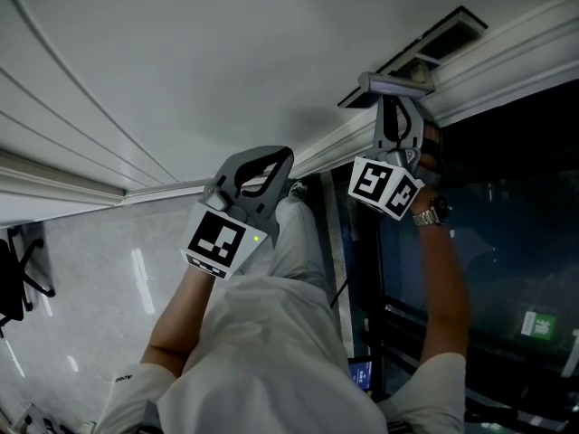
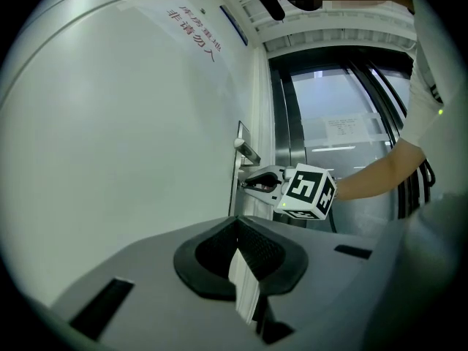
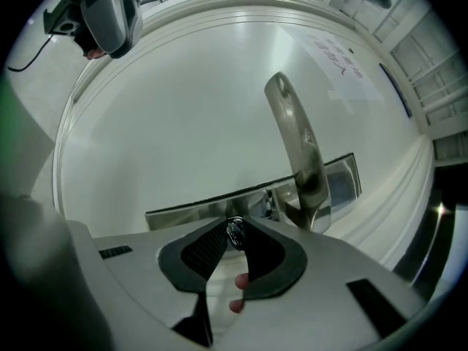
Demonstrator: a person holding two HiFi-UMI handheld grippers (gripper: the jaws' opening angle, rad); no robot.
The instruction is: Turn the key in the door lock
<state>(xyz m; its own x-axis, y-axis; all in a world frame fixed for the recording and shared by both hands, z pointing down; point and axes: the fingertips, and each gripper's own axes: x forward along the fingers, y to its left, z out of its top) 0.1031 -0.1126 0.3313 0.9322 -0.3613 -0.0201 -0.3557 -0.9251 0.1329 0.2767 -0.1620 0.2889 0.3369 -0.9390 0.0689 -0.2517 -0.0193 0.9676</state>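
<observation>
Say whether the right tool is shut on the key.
Shut on it: the right tool pinches the key by its metal head, near the door handle.

Red characters (image 2: 196, 29) on white door (image 2: 110, 159) seem to read "非请勿入". Paper notice (image 2: 348, 129) on glass: print illegible.

Office corridor: white door (image 2: 110, 159), glass doors (image 2: 344, 123), glossy floor (image 1: 90, 278), swivel chair (image 1: 18, 269)

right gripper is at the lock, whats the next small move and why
Probably roll the right gripper about its own axis to turn the key: its jaws look pinched on the key head, which sits in the lock plate beside the handle.
</observation>
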